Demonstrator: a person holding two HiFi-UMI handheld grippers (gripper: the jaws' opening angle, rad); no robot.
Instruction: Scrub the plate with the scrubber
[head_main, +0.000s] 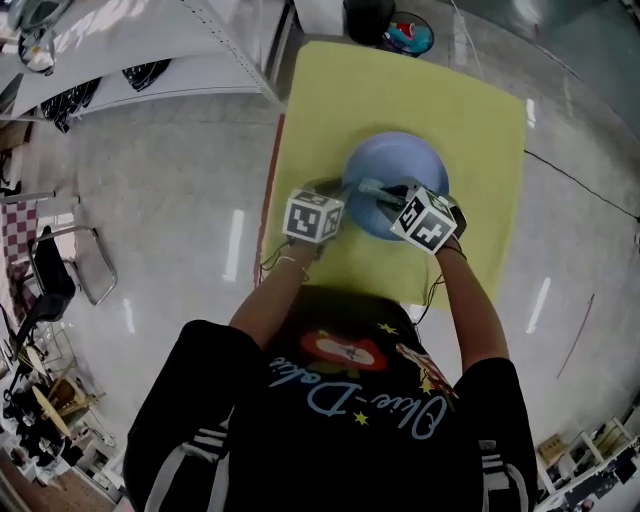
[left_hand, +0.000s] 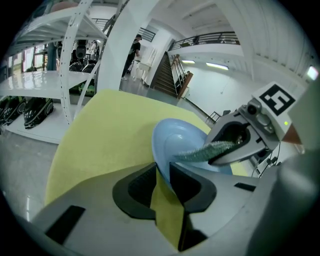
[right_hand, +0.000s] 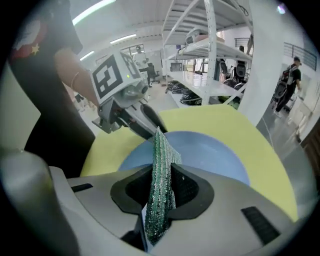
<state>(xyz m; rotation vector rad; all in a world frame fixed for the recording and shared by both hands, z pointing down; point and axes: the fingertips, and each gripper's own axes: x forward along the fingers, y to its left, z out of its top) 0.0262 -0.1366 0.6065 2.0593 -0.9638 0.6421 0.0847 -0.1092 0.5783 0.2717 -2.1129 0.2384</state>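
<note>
**Asker:** Where's the plate?

**Me:** The blue plate (head_main: 398, 158) lies on the yellow mat (head_main: 400, 85), about the middle of it and towards my side; the mat is spread on a grey, glossy floor (head_main: 180, 220); both my tools meet over the plate's near edge.

**Asker:** What is your left one doing?

**Me:** My left gripper (left_hand: 162, 172) has its jaws narrow, with the plate's rim caught between the pads; below the rim the mat shows yellow through the slit that's left; the tool slants down at the plate from my left.

**Asker:** And the right?

**Me:** My right gripper (right_hand: 161, 170) is clamped on the scrubber (right_hand: 161, 192), a green, glittery strip standing on edge between the pads; its upper end juts out past the fingertips and its lower end hangs back behind them.

**Asker:** Is the scrubber on the plate?

**Me:** Its free end points across the plate's face, close by my left jaws; in the left gripper view it reaches in over the blue from the right; whether the tip touches the surface I can't tell.

**Asker:** How near are the two tools?

**Me:** Just beside each other; from the head view their marker cubes sit side by side above the plate's near rim, apart.

**Asker:** Anything else about?

**Me:** White shelving (left_hand: 35, 82) stands past the mat's far left side.
</note>
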